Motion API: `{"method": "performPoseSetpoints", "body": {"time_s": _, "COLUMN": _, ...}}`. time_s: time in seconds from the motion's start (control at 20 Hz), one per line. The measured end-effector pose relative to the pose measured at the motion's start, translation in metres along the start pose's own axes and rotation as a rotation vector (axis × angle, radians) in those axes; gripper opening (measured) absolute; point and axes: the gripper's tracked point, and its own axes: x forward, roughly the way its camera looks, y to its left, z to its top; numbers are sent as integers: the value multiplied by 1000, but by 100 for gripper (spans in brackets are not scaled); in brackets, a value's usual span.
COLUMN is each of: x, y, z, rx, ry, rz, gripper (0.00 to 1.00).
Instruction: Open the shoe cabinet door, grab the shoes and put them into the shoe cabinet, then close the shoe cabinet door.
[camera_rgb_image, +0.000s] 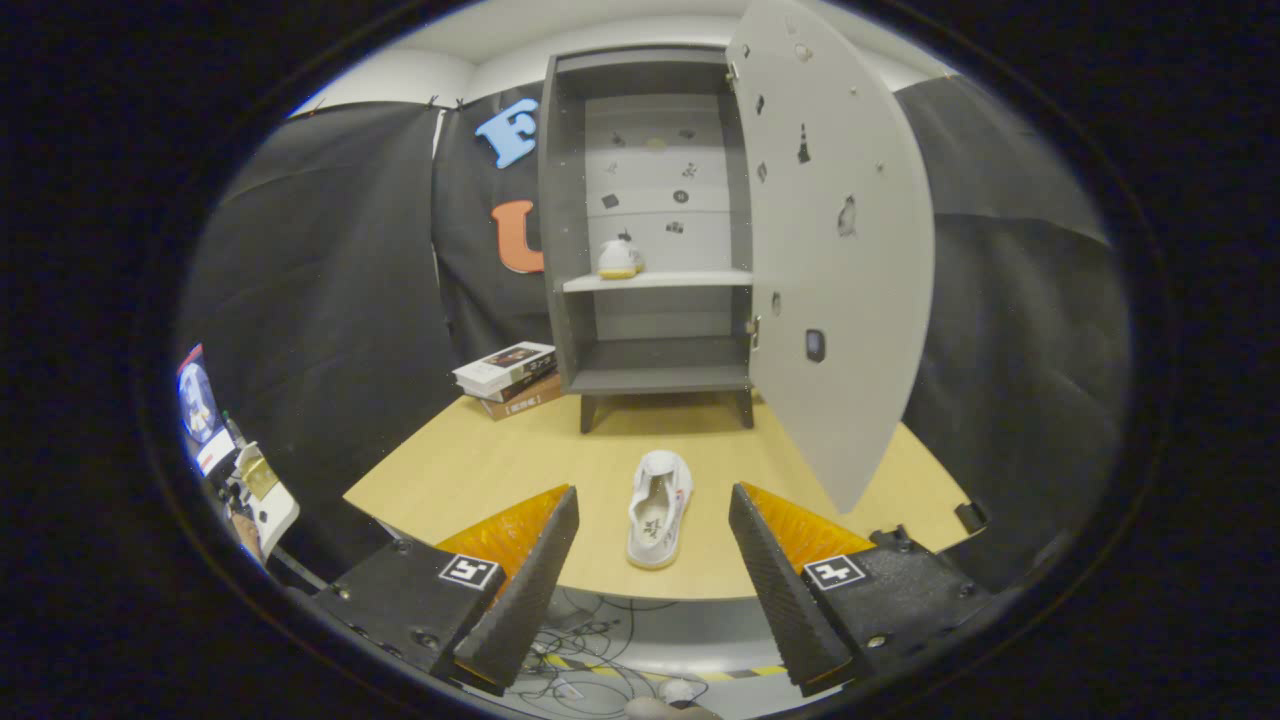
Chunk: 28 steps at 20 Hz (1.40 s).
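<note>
On a wooden desk (470, 470), the shoe cabinet (650, 240) stands open, one shoe (619, 259) shelved; wide-open, empty tongs (653, 520) frame the second shoe (659, 505), likely the next grasp.

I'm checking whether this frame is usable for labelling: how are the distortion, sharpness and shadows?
Gripper view: strong fisheye bend, the open door bulging into a curve; focus is sharp from the open gripper and the shoe between its fingers to the shoe on the shelf; lighting is even, with a soft shadow under the cabinet on the table; no glare.
</note>
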Motion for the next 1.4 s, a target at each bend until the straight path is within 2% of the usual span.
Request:
{"method": "performPoseSetpoints", "body": {"time_s": 0.2, "x": 64, "y": 17, "z": -28, "rx": -2, "ry": 45, "rz": 19, "gripper": 96}}
{"method": "performPoseSetpoints", "body": {"time_s": 0.65, "x": 200, "y": 11, "z": -74, "rx": 54, "ry": 194, "rz": -34, "gripper": 96}}
{"method": "performPoseSetpoints", "body": {"time_s": 1.15, "x": 259, "y": 10, "z": -85, "rx": -39, "ry": 291, "rz": -38, "gripper": 96}}
{"method": "performPoseSetpoints", "body": {"time_s": 1.4, "x": 280, "y": 19, "z": -86, "rx": -55, "ry": 318, "rz": 6, "gripper": 96}}
